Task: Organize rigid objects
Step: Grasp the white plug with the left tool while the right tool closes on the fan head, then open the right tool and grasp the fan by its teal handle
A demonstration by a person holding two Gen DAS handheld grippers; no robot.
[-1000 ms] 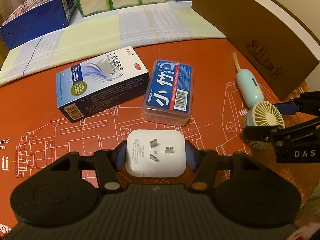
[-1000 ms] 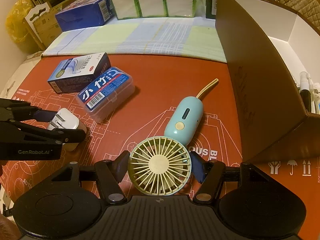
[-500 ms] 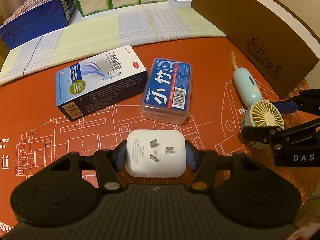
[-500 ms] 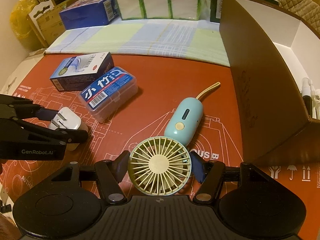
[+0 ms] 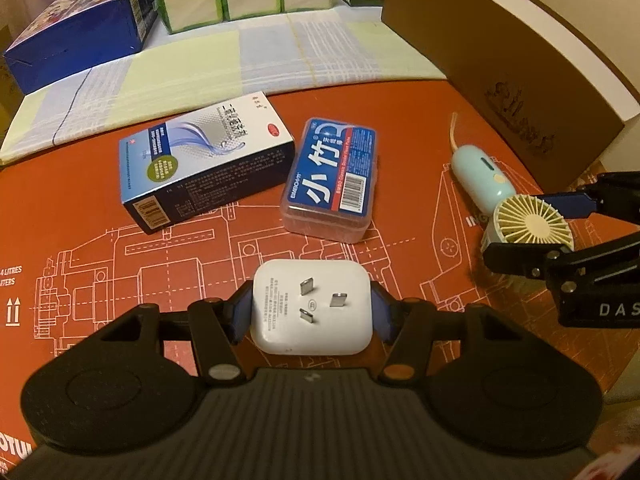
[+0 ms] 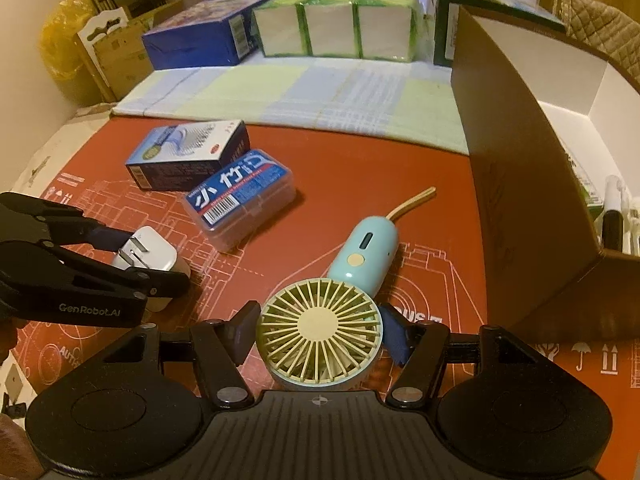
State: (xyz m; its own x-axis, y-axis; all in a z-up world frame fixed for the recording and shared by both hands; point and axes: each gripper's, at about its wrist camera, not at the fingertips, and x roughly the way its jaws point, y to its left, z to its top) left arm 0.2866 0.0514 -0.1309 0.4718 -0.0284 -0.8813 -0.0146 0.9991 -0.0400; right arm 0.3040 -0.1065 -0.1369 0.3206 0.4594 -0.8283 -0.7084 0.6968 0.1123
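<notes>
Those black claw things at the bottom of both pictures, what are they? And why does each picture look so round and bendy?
They are grabbers with two fingers each, and a person holds one in each hand. A small wide-angle camera rides on each grabber and looks along its fingers, which is why the pictures bend at the edges.

One picture comes from the left gripper. It is squeezing a white plug adapter, prongs facing up. The other comes from the right gripper, which is squeezing the round head of a little handheld fan with a mint handle.

Both things are on a red mat with white drawings. Also on it are a blue and white medicine box and a clear toothpick case with a blue label. On the right stands an open brown cardboard box.
</notes>
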